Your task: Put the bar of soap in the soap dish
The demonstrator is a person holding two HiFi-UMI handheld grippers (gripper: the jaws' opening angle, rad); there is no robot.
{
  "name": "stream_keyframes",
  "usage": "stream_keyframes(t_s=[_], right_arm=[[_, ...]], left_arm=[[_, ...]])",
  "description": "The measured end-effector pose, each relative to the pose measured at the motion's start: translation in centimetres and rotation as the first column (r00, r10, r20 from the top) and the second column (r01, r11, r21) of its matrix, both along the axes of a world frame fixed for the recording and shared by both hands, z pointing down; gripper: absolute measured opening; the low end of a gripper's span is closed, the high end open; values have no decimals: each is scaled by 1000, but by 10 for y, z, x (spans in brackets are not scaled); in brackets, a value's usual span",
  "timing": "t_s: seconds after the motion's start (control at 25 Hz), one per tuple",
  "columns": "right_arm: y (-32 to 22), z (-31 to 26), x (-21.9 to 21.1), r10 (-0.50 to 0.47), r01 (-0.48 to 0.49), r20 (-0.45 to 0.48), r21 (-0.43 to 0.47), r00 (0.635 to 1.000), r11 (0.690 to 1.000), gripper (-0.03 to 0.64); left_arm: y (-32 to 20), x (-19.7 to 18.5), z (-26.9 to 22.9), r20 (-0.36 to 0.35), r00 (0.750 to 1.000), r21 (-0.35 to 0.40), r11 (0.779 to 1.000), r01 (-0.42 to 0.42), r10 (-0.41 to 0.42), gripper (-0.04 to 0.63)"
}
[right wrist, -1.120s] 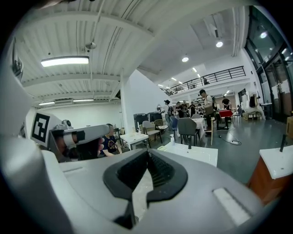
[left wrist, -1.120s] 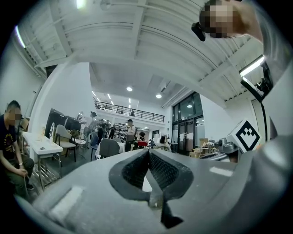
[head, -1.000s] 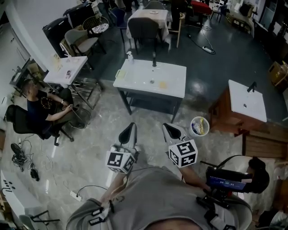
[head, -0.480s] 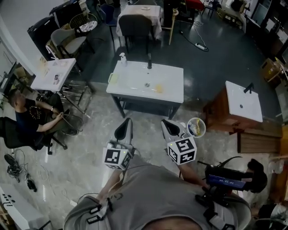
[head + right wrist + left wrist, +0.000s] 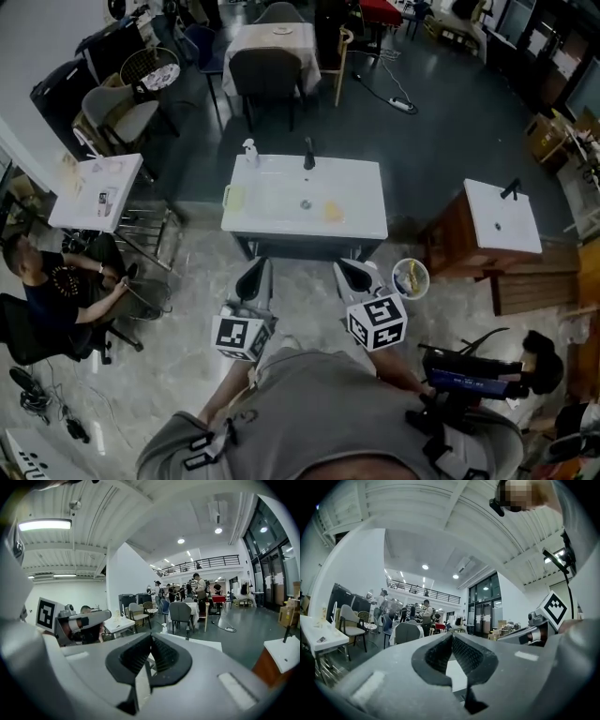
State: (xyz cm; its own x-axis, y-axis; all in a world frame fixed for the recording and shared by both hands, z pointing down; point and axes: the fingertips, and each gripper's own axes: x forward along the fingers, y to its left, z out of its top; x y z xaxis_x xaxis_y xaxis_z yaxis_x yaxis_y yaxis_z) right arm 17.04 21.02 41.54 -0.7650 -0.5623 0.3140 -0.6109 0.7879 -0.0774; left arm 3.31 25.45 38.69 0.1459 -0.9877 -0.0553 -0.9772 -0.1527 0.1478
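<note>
A white sink table [image 5: 356,220] stands ahead of me in the head view. On its top, right of the drain, lies the yellowish bar of soap [image 5: 332,212]. The pale soap dish [image 5: 233,196] sits at the table's left edge. My left gripper [image 5: 255,274] and right gripper [image 5: 352,272] are held side by side in the air, short of the table's near edge. Both are shut and hold nothing. In the left gripper view the left gripper [image 5: 451,637] shows its pads meeting, and so does the right gripper [image 5: 151,637] in its own view.
A faucet [image 5: 308,153] and a pump bottle [image 5: 249,151] stand at the sink's back. A second sink cabinet [image 5: 502,217] and a small bin [image 5: 411,277] are to the right. A seated person [image 5: 56,281] and a small white table [image 5: 94,192] are to the left.
Both grippers and the head camera have come nearer to the sink table, which now lies lower and closer in the head view. Both grippers stayed shut.
</note>
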Motion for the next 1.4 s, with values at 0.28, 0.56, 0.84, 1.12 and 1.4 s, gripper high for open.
stream_keyframes(t_s=[0.28,0.56,0.84,1.12,1.4], right_arm=[[-31,-2,-20,94,-94,0,25,996,995,3],[-31,6,-33,136,-136,-28,-4,990,991,3],[-33,11,-48,97,-99,-56,-26,994,995,3],[-46,11,-95,12,-13,-43,-21,999,1000,3],[-89,16,-121,-28,27,-19,-22,999,999,3]], left_arm=[[-19,-34,12,-21,998,-4,999,-53,52,-9],[-32,-47,21,-35,993,-4,994,-113,113,-9],[-30,-53,28,-55,994,-28,995,-96,94,-9],[-34,-92,38,-77,997,-41,999,-14,11,-9],[-59,-121,44,-93,994,-54,997,53,-58,-9]])
